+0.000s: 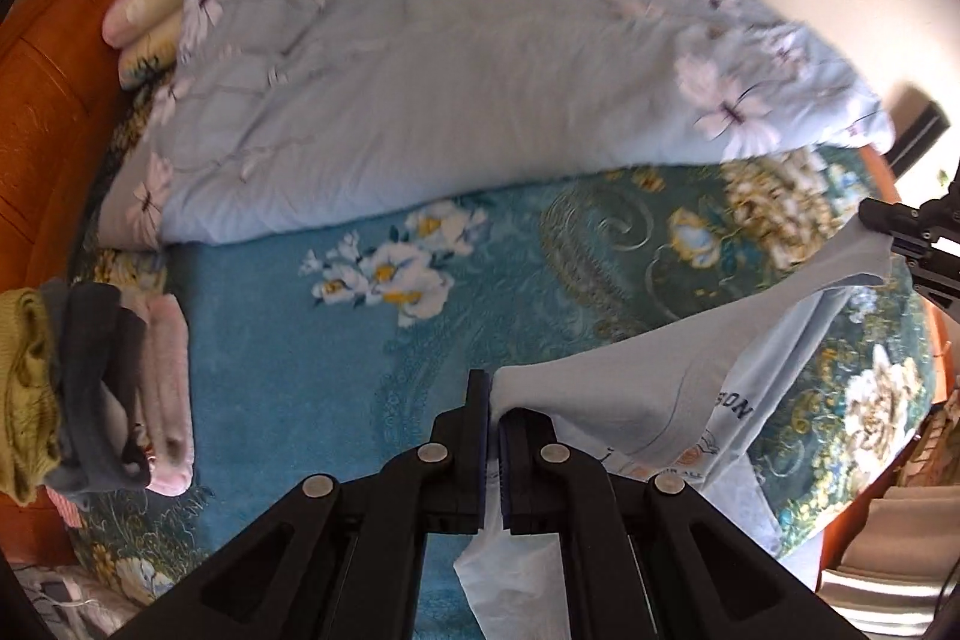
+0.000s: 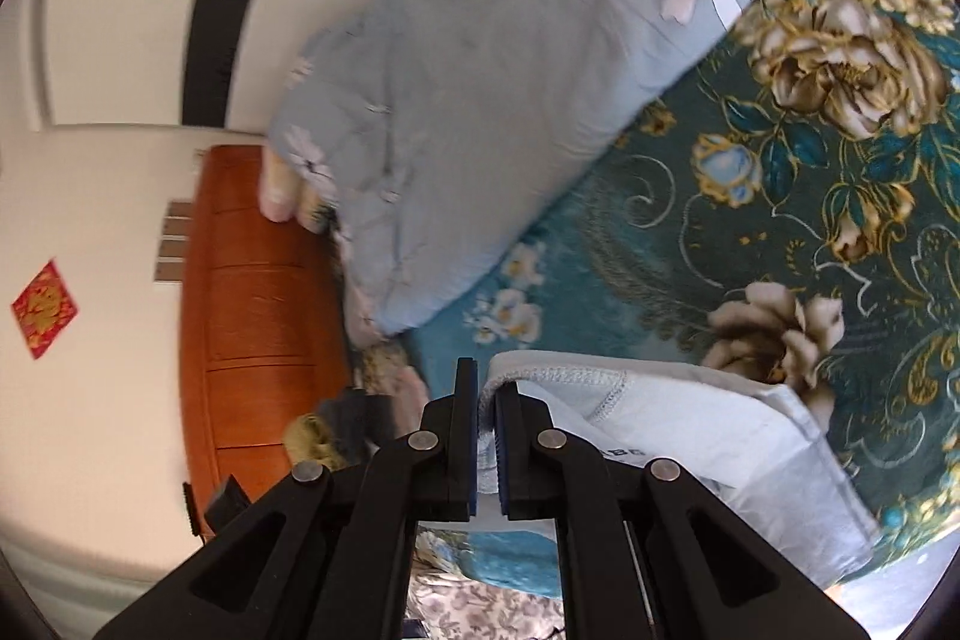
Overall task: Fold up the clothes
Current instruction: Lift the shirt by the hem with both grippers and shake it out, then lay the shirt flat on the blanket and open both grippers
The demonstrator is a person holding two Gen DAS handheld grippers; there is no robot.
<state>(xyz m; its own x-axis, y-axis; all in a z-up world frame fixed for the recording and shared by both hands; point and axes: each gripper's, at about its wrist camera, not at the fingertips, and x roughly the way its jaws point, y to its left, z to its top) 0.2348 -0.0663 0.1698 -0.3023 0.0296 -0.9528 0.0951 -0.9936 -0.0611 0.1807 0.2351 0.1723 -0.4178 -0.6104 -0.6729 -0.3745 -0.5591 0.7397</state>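
Observation:
A pale blue T-shirt (image 1: 630, 388) with dark lettering hangs stretched between my two grippers above the bed. In the left wrist view, my left gripper (image 1: 493, 391) is shut on one edge of the shirt, and the cloth runs from there up to the right. My right gripper (image 1: 900, 235) shows at the right edge of that view, pinching the shirt's other end. In the right wrist view, my right gripper (image 2: 487, 388) is shut on a stitched edge of the T-shirt (image 2: 690, 424), which drapes off to the right over the bedsheet.
The bed has a teal floral sheet (image 1: 288, 340). A light blue flowered duvet (image 1: 450, 88) lies bunched along its far side. A stack of folded clothes (image 1: 102, 400) in green, dark grey and pink sits at the left by the orange wooden headboard (image 1: 42, 100). White wardrobe doors (image 2: 120, 40) stand beyond.

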